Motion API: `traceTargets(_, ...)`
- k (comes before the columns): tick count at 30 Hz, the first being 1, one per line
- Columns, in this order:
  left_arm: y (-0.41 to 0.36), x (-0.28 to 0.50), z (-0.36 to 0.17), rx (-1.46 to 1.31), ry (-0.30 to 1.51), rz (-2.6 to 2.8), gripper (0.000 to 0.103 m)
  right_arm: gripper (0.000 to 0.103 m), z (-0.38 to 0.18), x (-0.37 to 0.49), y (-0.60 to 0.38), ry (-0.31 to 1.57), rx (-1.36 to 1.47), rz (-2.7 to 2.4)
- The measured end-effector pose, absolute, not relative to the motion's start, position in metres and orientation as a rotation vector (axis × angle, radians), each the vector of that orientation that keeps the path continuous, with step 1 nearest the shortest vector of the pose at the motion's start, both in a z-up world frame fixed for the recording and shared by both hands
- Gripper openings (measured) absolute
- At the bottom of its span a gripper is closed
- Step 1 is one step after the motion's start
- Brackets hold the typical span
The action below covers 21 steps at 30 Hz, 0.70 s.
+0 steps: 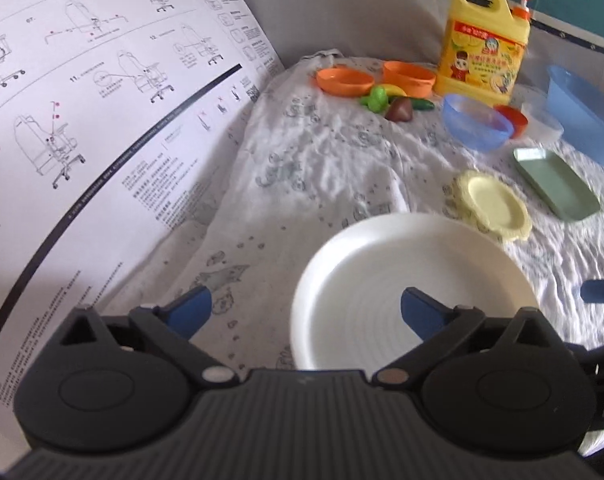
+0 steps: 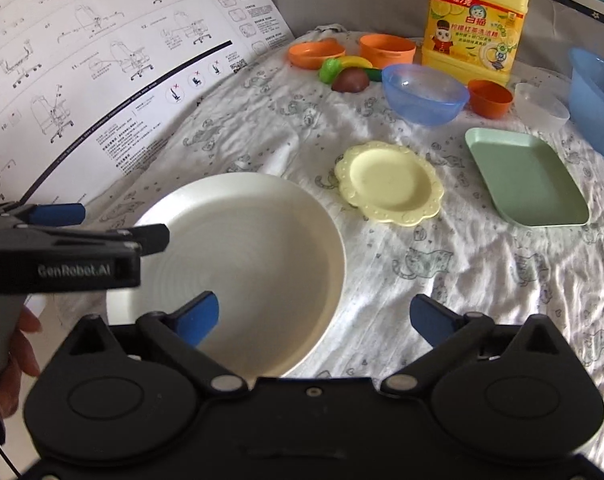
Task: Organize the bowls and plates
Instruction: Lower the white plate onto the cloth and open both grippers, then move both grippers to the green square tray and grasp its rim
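A large white plate lies on the patterned cloth close in front of both grippers. My left gripper is open above its left edge, and it also shows in the right wrist view at the left. My right gripper is open and empty over the plate's right rim. A small yellow scalloped plate lies beyond, a green rectangular tray to its right. A blue bowl, a small orange cup, a clear bowl and two orange bowls stand farther back.
A yellow detergent jug stands at the back. Toy fruit and vegetables lie by the orange bowls. A blue tub is at the far right. A large printed instruction sheet covers the left side.
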<state>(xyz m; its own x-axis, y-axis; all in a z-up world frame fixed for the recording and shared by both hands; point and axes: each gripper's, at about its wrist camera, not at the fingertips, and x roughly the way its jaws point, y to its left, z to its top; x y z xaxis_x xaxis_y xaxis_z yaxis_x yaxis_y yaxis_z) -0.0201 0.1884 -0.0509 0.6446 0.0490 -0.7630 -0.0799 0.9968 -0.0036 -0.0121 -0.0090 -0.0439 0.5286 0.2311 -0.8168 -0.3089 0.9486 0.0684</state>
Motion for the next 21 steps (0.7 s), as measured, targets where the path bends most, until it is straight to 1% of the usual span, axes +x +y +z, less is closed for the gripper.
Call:
traceTargets(9,0.177,-0.013,-0.040,-0.040,0.875,0.067,0.103,0.103,-0.033,-0.014,-0.030,0.921,-0.053,0.301)
traceTargets(21,0.119,0.012,-0.019,0.004,0.837,-0.012,0.103,0.103,-0.024,-0.008,-0.105,0.817,0.074,0.199)
